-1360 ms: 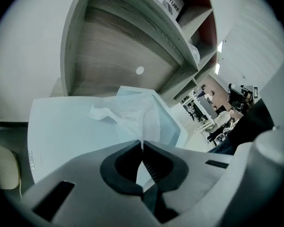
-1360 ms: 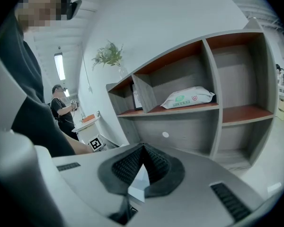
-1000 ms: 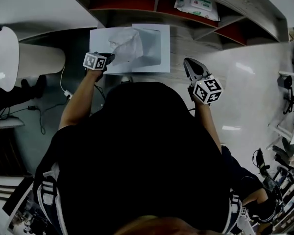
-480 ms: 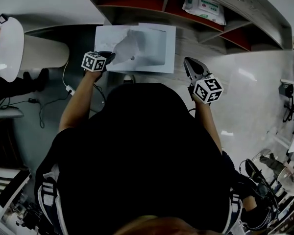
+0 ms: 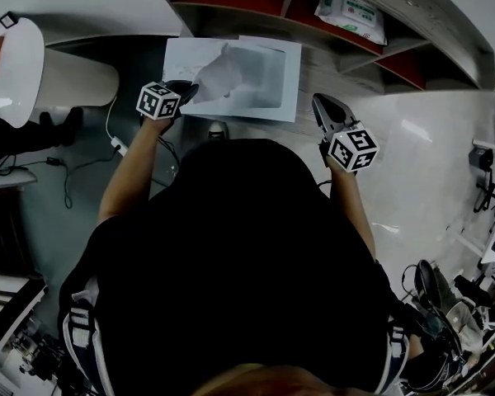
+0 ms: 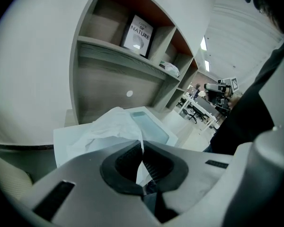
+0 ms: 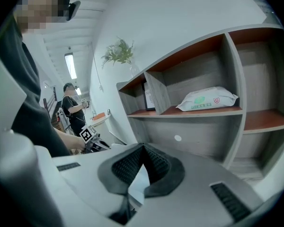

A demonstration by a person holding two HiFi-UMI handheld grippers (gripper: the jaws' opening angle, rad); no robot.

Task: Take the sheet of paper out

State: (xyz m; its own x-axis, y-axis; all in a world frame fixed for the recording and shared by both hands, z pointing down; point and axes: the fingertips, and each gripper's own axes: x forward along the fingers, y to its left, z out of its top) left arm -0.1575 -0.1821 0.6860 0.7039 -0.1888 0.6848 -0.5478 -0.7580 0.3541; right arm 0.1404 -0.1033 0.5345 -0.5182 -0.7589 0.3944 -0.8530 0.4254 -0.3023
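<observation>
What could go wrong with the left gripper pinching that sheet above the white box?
1. The left gripper grips only a thin edge of the crumpled sheet; it may tear or slip free.
2. Nothing steadies the white box; the right gripper is off to the side, so the box may lift or slide along.

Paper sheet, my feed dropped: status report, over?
Left gripper shut on sheet, right gripper shut, empty. Sheet partly out of box. Nothing in the way.
</observation>
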